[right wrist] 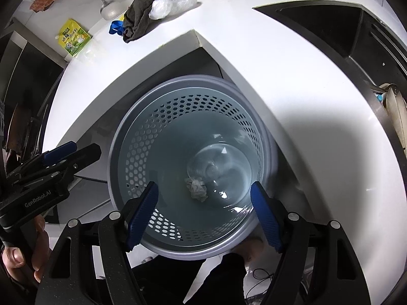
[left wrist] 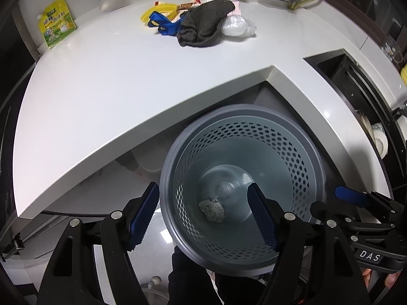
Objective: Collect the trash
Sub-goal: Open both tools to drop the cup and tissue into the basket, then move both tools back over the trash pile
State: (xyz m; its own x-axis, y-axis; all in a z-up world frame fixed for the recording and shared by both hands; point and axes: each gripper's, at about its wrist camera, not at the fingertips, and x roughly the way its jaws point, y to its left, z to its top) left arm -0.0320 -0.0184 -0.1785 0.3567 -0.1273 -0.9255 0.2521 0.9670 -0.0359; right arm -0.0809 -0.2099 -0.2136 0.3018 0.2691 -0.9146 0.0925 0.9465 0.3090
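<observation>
A grey perforated waste bin [left wrist: 166,178] [right wrist: 114,150] stands on the floor below the white counter's inner corner. A crumpled paper wad [left wrist: 211,211] [right wrist: 196,189] lies on its bottom, beside what looks like a clear round plastic piece [right wrist: 218,170]. My left gripper [left wrist: 203,217] hangs over the bin, pointing steeply down, blue pads wide apart and holding nothing. My right gripper [right wrist: 203,211] hovers over the same bin, also open and empty. Each gripper shows at the edge of the other's view: the right gripper [left wrist: 356,199] and the left gripper [right wrist: 59,153].
On the white counter [left wrist: 114,89] lie a dark grey cloth [left wrist: 203,25], a clear plastic bag [left wrist: 237,26], a blue strap [left wrist: 165,24], a yellow ring [left wrist: 159,11] and a yellow-green pouch [left wrist: 57,24]. A black sink [right wrist: 318,23] is cut in at the right. A person's hand [right wrist: 15,256] grips the left handle.
</observation>
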